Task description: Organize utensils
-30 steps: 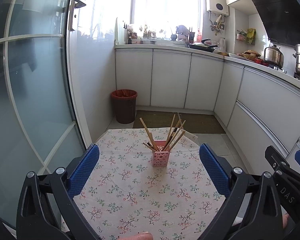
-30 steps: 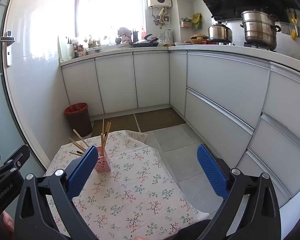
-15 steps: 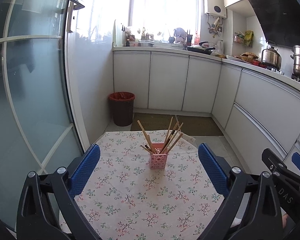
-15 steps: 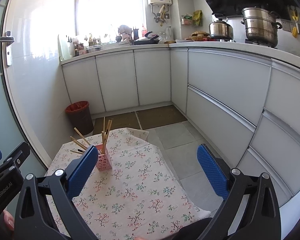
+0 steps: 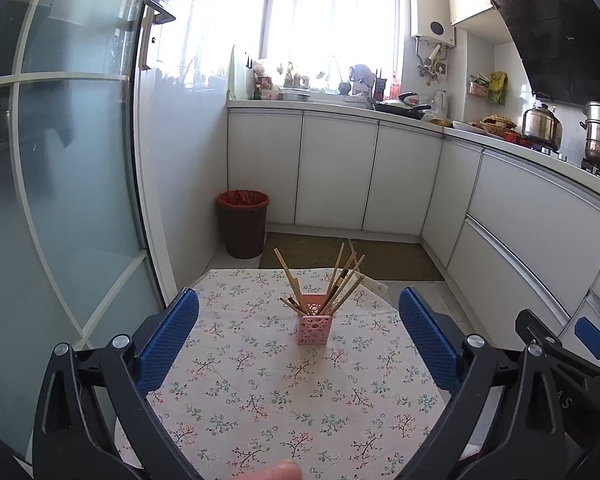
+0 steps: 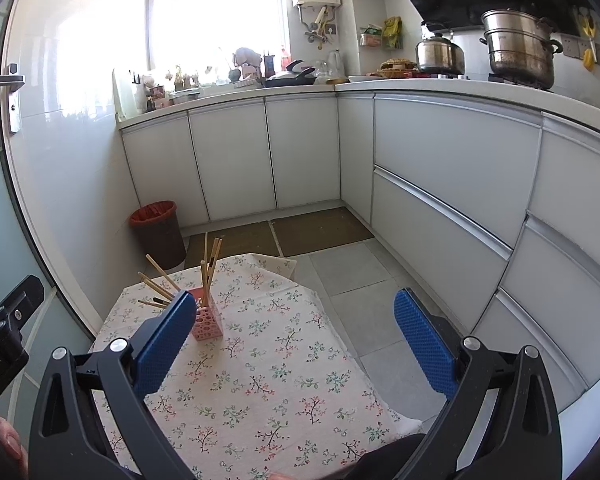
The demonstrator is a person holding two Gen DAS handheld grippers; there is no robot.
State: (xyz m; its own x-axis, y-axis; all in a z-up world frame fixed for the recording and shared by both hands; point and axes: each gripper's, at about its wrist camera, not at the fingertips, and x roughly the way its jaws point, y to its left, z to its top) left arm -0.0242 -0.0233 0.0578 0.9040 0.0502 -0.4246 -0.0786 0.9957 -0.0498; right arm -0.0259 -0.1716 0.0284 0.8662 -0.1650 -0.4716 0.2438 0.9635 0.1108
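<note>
Fingers of both tools are standing spread wide, pinching nothing. The left tool (image 5: 298, 340) is hovering above the near part of the worktop (image 5: 260, 400), its blue pads framing the pink holder (image 5: 312, 326), which is sitting ahead and between them, well clear of both. Chopsticks (image 5: 340, 280) are fanning out of the holder, upright to tilted; how many are in there is hard to count, since several are crossing one another, and a dark-tipped piece among them is too small to name. A fingertip is cutting into the bottom edge of the left view. The right tool (image 6: 290, 336) is hanging just right of the left one; in its view its left pad is covering one side of the holder (image 6: 208, 322) and the lower ends of the chopsticks (image 6: 208, 268). The worktop's near edge is cut off by the tool bodies. Its right edge (image 6: 340, 340) is dropping to bare floor tiles (image 6: 364, 292) beneath the right pad. Beyond the far edge are lying floor mats, a brown bin (image 5: 243, 224) to the left against the glass door, and white cabinets (image 5: 340, 172) further out.
</note>
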